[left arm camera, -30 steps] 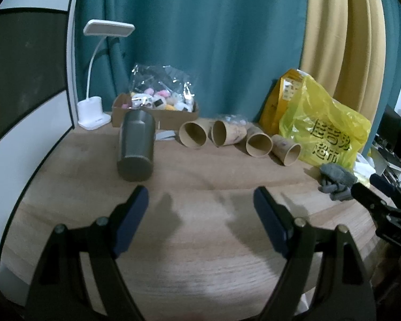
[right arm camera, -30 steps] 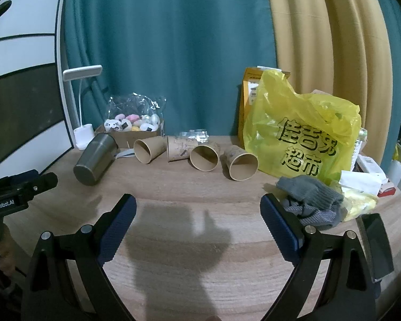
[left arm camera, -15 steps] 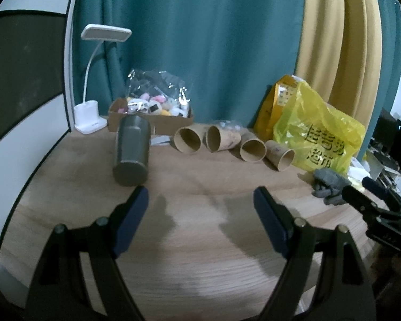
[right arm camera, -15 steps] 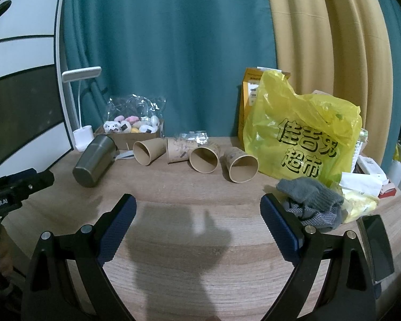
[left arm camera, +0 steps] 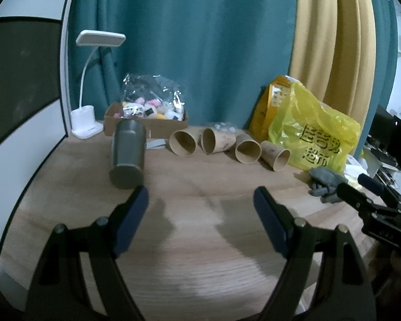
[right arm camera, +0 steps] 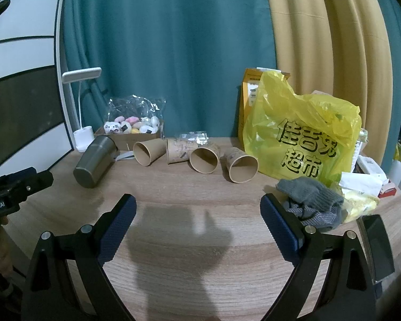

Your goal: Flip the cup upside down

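A grey metal cup lies on its side on the wooden table, base toward me; it also shows in the right wrist view. Several brown paper cups lie on their sides in a row to its right, and in the right wrist view. My left gripper is open and empty, with its left fingertip just in front of the metal cup's base. My right gripper is open and empty over the table's front middle, well short of the paper cups.
A white desk lamp and a cardboard box of small toys stand at the back left. A yellow plastic bag and grey gloves sit at the right. A phone lies near the right edge.
The left gripper has swung slightly, so the metal cup and paper cups shifted a little in its view. The right gripper has barely moved. Both stay open.
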The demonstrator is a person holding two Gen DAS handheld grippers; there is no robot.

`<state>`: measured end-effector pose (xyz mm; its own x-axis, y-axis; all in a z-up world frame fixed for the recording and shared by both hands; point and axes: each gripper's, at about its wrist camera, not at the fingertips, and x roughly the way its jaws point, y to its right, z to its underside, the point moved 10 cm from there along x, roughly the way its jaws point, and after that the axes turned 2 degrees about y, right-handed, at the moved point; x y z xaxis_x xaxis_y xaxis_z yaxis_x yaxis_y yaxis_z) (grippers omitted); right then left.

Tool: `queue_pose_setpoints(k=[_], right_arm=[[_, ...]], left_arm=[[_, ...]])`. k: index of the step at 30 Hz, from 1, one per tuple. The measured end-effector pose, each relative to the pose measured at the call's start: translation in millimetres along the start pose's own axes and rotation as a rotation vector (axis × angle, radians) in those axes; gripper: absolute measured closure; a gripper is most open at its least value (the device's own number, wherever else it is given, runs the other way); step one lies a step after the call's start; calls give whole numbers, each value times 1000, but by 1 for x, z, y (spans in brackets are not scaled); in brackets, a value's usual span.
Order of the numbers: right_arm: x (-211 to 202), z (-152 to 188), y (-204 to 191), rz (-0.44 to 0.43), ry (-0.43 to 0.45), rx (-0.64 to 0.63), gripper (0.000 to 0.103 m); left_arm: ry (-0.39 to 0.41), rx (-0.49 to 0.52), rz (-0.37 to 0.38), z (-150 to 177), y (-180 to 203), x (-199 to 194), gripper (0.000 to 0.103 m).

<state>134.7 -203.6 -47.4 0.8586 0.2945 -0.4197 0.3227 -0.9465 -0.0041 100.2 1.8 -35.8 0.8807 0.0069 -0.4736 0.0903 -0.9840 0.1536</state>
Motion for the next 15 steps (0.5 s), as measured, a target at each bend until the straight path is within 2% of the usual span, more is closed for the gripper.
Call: queue_pose_setpoints(k=[15], right_arm=[[0, -1, -1, 1, 0, 2, 7]], left_arm=[[2, -3, 8, 2, 4, -3, 21]])
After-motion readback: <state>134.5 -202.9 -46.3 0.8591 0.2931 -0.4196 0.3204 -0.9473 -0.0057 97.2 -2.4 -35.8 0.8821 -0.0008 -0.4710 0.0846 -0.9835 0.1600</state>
